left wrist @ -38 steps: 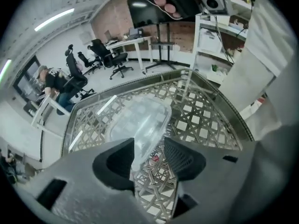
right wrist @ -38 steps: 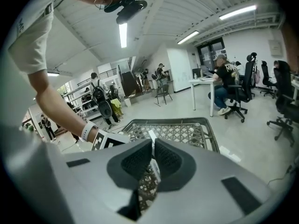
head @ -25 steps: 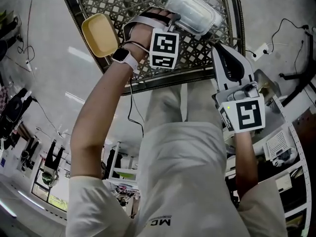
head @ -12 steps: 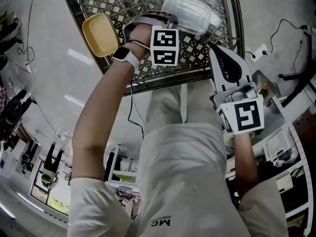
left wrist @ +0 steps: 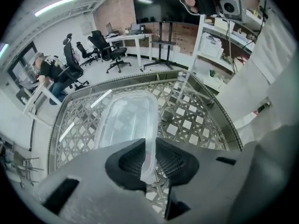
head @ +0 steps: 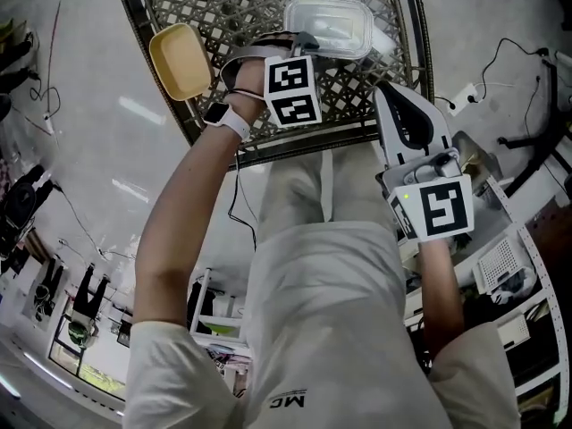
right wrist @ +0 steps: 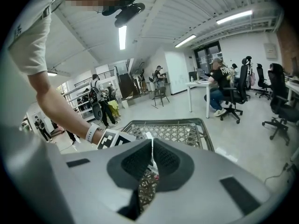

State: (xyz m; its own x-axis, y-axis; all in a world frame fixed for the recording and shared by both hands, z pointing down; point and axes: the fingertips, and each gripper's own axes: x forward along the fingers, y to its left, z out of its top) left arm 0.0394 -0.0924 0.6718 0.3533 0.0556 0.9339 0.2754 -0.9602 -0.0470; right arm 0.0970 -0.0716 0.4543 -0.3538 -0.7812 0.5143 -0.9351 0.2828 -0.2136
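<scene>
While the left hand-held gripper (left wrist: 148, 160) pinches its near rim, a clear tub (left wrist: 126, 118) sits over the lattice worktop (left wrist: 196, 120).
Its long axis runs away from the jaws toward the far side, mouth up. The right hand-held gripper (right wrist: 152, 160), jaws pressed together, hangs at the worktop's near right edge; a yellow dish (head: 179, 59) sits far left.

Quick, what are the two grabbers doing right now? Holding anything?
Left gripper: closed on the rim of the clear plastic container.
Right gripper: closed, nothing between its jaws.
</scene>
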